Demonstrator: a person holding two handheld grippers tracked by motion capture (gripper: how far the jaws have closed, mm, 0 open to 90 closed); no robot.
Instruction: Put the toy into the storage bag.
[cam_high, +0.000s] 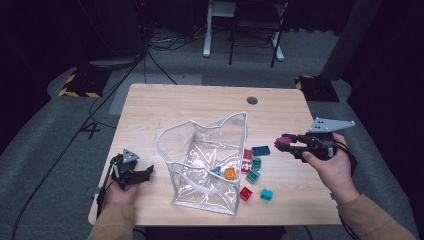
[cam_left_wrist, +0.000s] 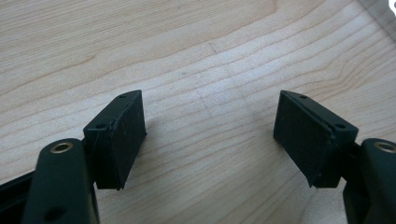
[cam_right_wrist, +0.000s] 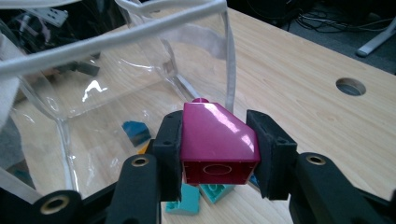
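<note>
A clear plastic bag (cam_high: 207, 165) with white edging stands open in the middle of the wooden table (cam_high: 200, 102). Inside it lie an orange brick (cam_high: 230, 173) and a blue brick (cam_high: 216, 171). My right gripper (cam_high: 283, 143) hangs above the table to the right of the bag, shut on a magenta sloped brick (cam_right_wrist: 215, 140), which its pads squeeze from both sides. The bag's rim (cam_right_wrist: 116, 37) stands just beyond that brick. My left gripper (cam_high: 145, 175) rests low at the table's left front, open, with bare wood between its pads (cam_left_wrist: 121, 135).
Several loose bricks lie right of the bag: a dark blue one (cam_high: 260, 150), red ones (cam_high: 246, 193), teal ones (cam_high: 266, 194). A round cable hole (cam_high: 252, 100) sits near the table's far edge. Desk legs and cables stand on the floor beyond.
</note>
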